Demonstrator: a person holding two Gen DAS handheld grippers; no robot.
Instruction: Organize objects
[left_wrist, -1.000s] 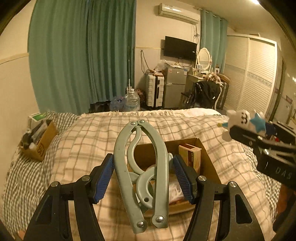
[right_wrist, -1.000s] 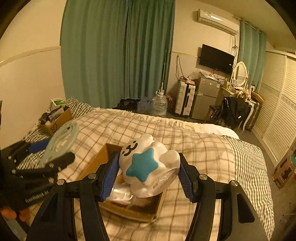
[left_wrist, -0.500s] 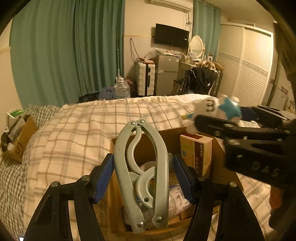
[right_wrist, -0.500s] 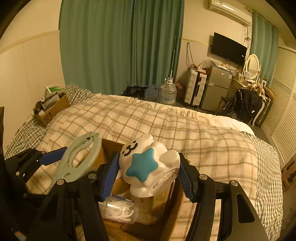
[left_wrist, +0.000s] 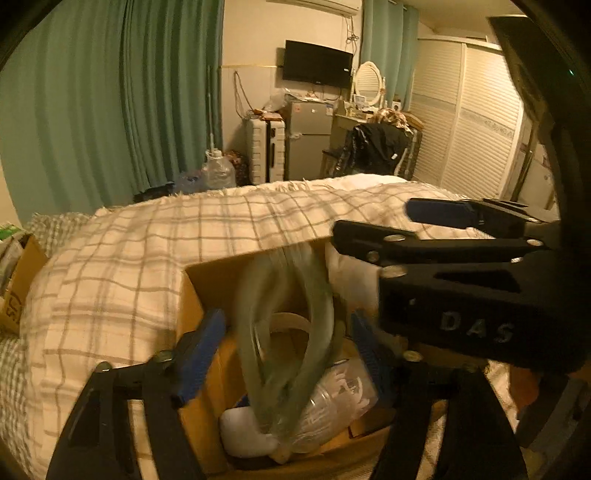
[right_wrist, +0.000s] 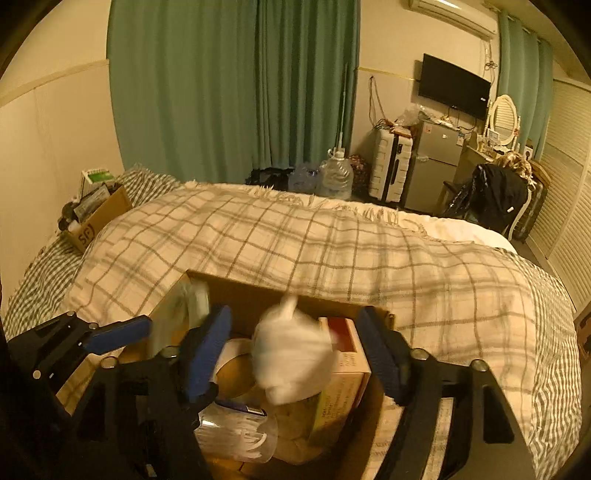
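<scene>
My left gripper (left_wrist: 284, 354) wide, green hanger (left_wrist: 291, 332) blurred between pads, dropping into cardboard box (right_wrist: 236, 291) on bed (right_wrist: 332, 243). My right gripper (right_wrist: 295, 354) wide, white toy (right_wrist: 291, 354) blurred, falling over box's 1 carton (right_wrist: 343, 354). Step: release. Next: lift both grippers clear, find remaining item.

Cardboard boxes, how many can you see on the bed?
2. One open box sits on the plaid blanket right under both grippers, full of items. A smaller box sits at the far left edge of the bed by the wall. Others could be hidden out of view.
</scene>
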